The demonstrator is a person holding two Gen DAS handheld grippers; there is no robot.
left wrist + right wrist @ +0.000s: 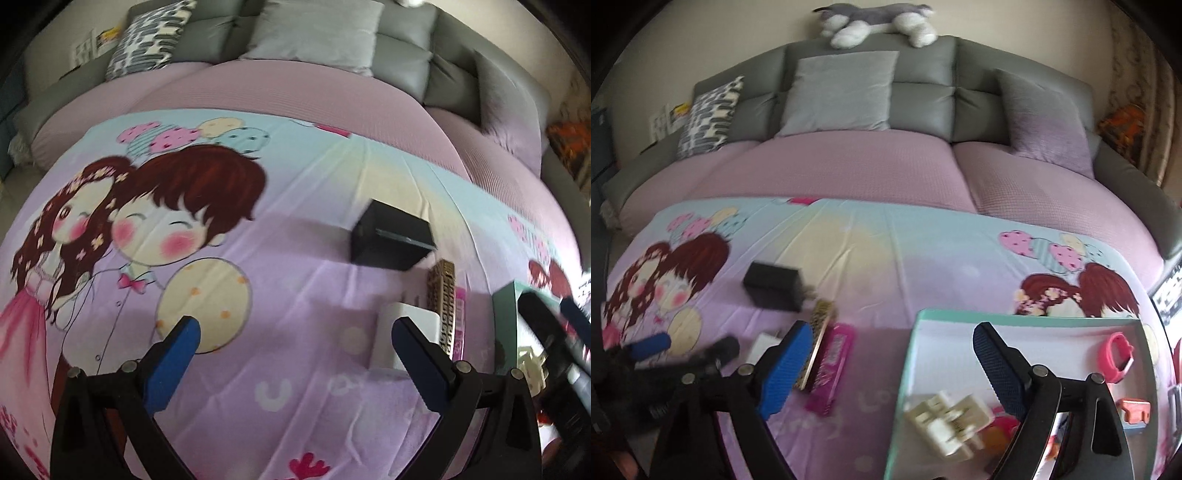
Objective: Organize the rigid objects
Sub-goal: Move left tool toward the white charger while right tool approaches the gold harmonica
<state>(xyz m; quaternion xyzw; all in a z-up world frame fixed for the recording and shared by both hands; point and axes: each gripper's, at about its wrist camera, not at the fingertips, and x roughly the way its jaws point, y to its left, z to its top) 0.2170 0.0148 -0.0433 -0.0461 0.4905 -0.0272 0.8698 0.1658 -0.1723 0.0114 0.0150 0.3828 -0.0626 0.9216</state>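
1. Bed [849, 166] is filling both views, pink mattress cover, grey padded headboard [923, 74] at the far end, plush dog [871, 20] lying on top of it.
2. Cartoon sheet [886, 258] is lying across the near part of the bed; everything below is placed relative to it.
3. Cushions are leaning on the headboard beyond the sheet: light grey one [838, 96] in the middle, patterned one [709, 114] to the left, grey-lilac one [1045, 118] to the right.
4. Teal tray [1027, 315] is sitting on the sheet's near right part, holding a cream plastic block [947, 419], a pink watch-like band [1121, 356], an orange piece [1134, 410] and other small bits too blurred to name.
5. Right gripper [890, 350] is hovering above the sheet, jaws spread wide and empty; left finger is over the loose items, right finger is over the tray.
6. Left gripper [295, 338] is hovering above the sheet's left-centre, jaws wide apart, gripping nothing; the white block is just behind its right finger.
7. Black box [774, 286] is resting on the sheet left of centre, apart from the tray.
8. Gold-patterned flat box [818, 332] is standing on edge just nearer than the black box.
9. Magenta packet [834, 363] is lying flat, touching the gold box's right side.
10. White block [410, 325] is sitting left of the gold box, touching or nearly so, cannot tell.
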